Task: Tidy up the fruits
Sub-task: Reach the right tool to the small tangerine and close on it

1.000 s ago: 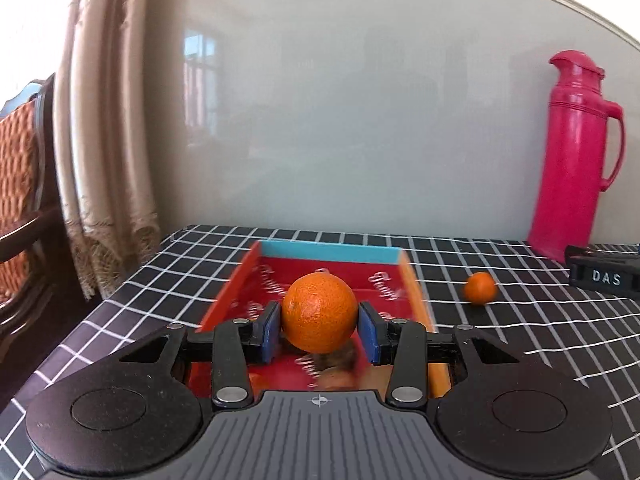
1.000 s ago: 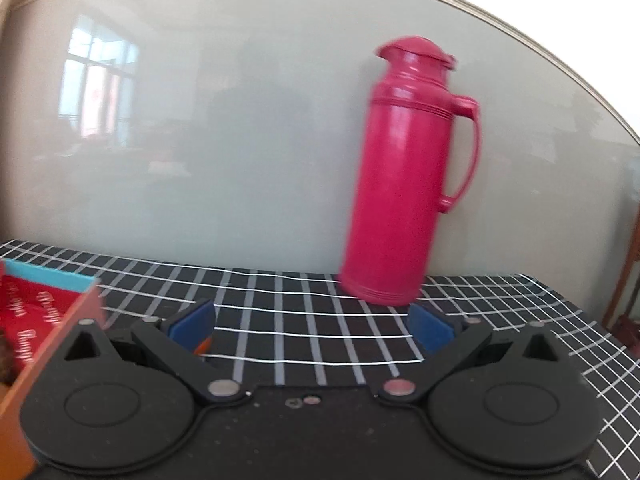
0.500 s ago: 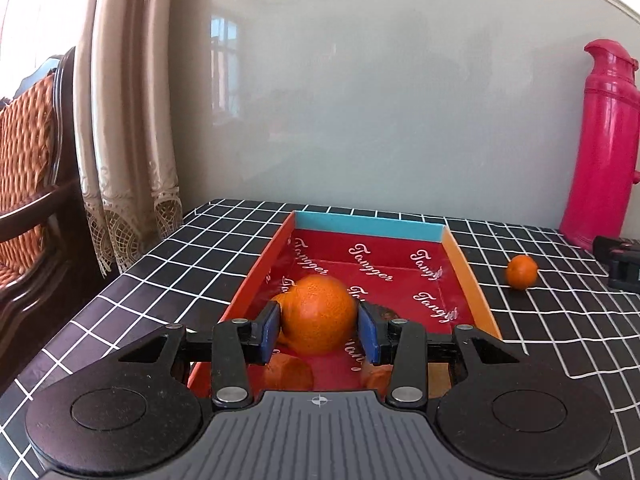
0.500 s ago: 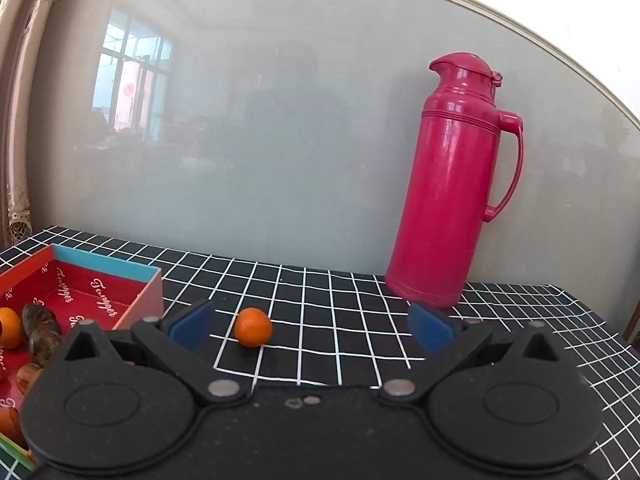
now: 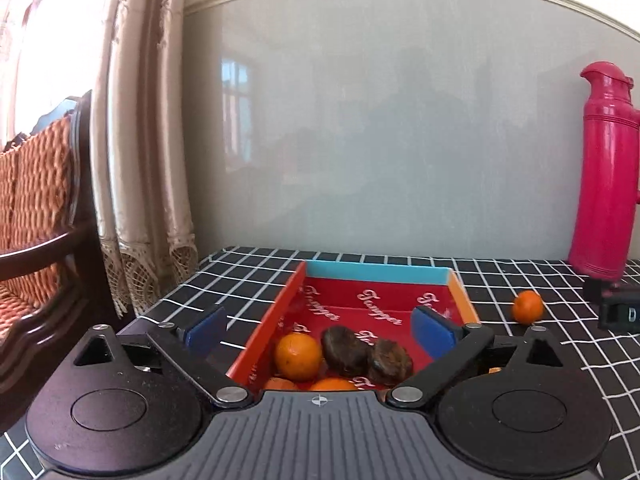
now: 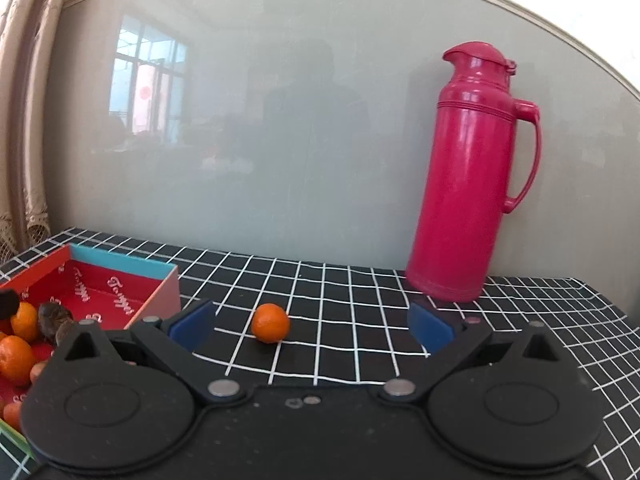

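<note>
Orange mandarin (image 6: 270,323) loose on the checked desk (image 6: 360,320), beside the red box (image 5: 376,276) collecting fruit; my left gripper (image 5: 320,326) fingers opening empty over it, my right gripper (image 6: 310,322) fingers apart framing the mandarin.

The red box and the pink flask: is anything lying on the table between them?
Yes, one small orange sits alone on the checked cloth between the red box and the pink flask, clearest in the right wrist view.
</note>
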A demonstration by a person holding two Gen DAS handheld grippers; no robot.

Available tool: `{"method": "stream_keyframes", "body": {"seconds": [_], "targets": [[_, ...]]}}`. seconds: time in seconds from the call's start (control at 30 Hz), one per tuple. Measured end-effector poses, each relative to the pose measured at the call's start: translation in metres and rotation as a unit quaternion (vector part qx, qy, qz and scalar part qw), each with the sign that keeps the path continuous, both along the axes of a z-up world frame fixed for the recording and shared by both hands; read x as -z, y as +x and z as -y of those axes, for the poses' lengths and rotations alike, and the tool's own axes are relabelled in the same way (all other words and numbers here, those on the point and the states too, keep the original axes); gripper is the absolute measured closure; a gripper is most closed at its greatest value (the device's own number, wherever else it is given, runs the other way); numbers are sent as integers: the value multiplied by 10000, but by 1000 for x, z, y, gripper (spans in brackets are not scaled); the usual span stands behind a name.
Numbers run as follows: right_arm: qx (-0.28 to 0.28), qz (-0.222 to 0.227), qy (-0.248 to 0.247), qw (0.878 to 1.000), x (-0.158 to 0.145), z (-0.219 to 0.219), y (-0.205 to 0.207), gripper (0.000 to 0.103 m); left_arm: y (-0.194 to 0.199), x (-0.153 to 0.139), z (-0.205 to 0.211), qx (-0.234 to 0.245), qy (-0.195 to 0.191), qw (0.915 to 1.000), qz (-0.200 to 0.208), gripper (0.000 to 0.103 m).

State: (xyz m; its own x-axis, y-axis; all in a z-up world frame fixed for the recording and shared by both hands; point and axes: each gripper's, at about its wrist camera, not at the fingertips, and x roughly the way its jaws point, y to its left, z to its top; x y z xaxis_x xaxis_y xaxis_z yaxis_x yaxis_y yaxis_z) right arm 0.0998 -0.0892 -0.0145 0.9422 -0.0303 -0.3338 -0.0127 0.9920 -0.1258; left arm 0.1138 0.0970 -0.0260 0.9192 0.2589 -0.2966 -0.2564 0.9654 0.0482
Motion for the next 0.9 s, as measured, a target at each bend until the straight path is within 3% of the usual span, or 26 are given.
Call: {"method": "stream_keyframes", "body": {"seconds": [0.47,0.53,0.67,0.8,0.9], "targets": [[-101,-248,18,9996,26,-15,46,3,12,4,-45,-606,-71,9980,-141,4],[-104,-278,-17,9996,27,-18,54,6,16,5,-49,-678,-91,9975,-149,4],[-87,-571,45,9983,36,-18,77,34,25,6,-56,-706,-193,9971,-206,4],[-81,-804,119,9967,44,-19,97,37,29,6,-63,-557,-522,9967,-275,4],[-74,-870,122,9961,45,-21,107,39,29,7,-67,-633,-491,9965,-252,4]]}}
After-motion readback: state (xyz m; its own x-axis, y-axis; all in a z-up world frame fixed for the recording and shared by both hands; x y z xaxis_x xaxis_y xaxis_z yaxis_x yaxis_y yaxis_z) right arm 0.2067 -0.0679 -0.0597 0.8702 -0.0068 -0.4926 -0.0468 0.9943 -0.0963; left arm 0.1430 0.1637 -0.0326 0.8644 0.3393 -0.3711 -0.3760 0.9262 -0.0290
